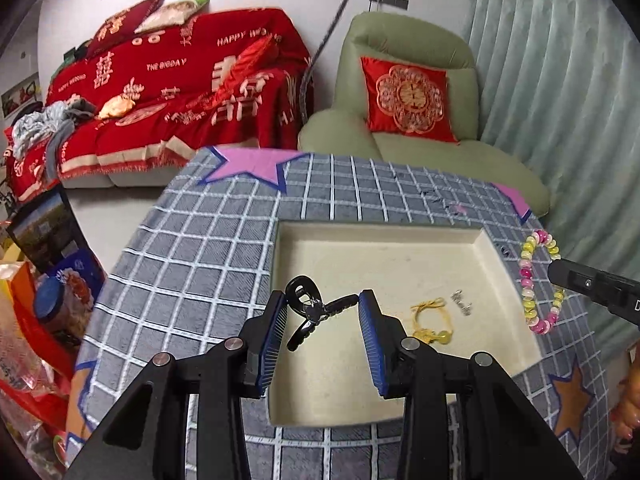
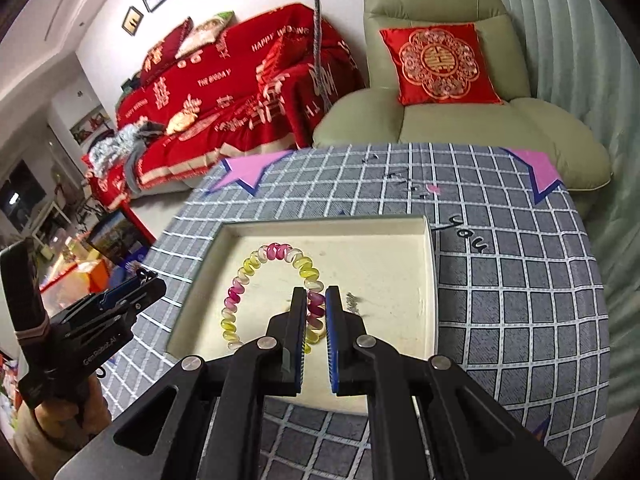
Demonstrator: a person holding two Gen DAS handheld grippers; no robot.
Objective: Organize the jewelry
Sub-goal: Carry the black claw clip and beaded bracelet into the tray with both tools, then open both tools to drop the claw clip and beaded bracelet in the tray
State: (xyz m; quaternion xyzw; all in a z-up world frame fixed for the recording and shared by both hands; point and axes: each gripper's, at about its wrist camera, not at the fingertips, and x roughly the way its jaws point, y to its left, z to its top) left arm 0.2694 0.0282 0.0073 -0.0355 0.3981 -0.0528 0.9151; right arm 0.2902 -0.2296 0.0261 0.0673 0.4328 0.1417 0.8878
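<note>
A black hair claw clip (image 1: pixel 308 312) is pinched crosswise between the blue pads of my left gripper (image 1: pixel 323 298), which is shut on it above the near left part of the cream tray (image 1: pixel 400 230). My right gripper (image 2: pixel 316 292) is shut on a pink, yellow and white bead bracelet (image 2: pixel 244 276), whose loop hangs over the tray (image 2: pixel 426 280). In the left wrist view that bracelet (image 1: pixel 534 280) dangles from the right gripper (image 1: pixel 554 270) by the tray's right edge. A yellow cord bracelet (image 1: pixel 432 320) and a small silver piece (image 1: pixel 462 302) lie in the tray. The left gripper (image 2: pixel 148 280) shows at the left of the right wrist view.
The tray sits on a table under a grey checked cloth (image 1: pixel 200 248) with pink stars (image 1: pixel 248 164). Behind stand a green armchair (image 1: pixel 400 40) with a red cushion and a red-covered sofa (image 1: pixel 180 80). Boxes and bags (image 1: pixel 48 280) crowd the floor at the left.
</note>
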